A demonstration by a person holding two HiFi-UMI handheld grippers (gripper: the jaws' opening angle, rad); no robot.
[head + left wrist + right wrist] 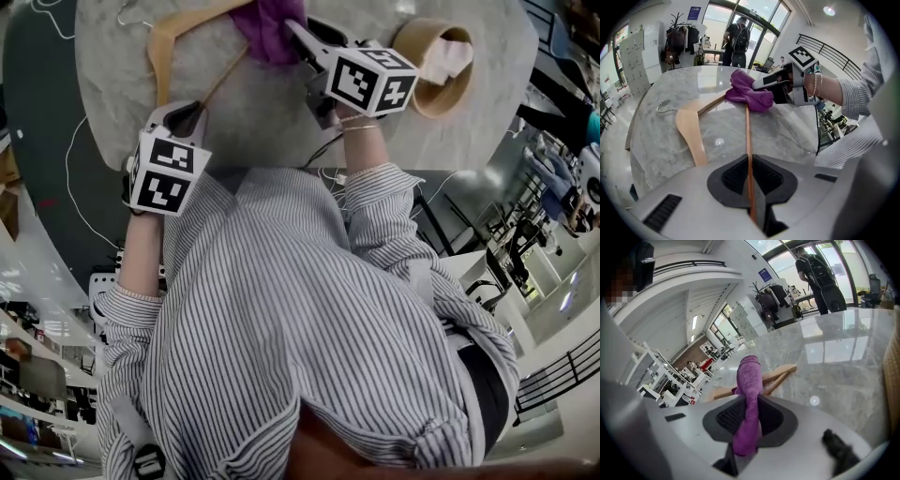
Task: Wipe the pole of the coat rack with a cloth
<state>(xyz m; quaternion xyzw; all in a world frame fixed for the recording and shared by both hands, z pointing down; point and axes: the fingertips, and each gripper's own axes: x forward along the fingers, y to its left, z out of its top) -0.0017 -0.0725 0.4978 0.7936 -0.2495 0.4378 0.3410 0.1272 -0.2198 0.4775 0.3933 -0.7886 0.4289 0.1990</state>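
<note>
The left gripper (750,177) was clamped on the bar (747,136) of a wooden hanger (691,133). Its ribbed black pads were pressed against either side of the thin rod, low in the left gripper view. The hanger lay on a marble table (792,136), and the bar ran up the middle of that view to the cloth (749,93).

The right gripper (747,420) pinched a purple cloth, and a fold stood up between its jaws in the centre of the right gripper view. In the head view, the cloth sat at the top centre, bunched over the bar.

The bar looked light, stiff and smooth: a round, varnished rod, likely slippery under a dry grip. Holding it near one end, as the left gripper did, would probably keep it from rolling and leave most of its length free for wiping. The hanger's shoulder was broad, flat and curved, with a wire hook at its far end.

The cloth looked soft, limp and fuzzy like terry. It would likely fold around the rod easily, but could slip out of a shallow pinch.

A cardboard tub (412,37) holding crumpled paper stood at the head view's upper right.
</note>
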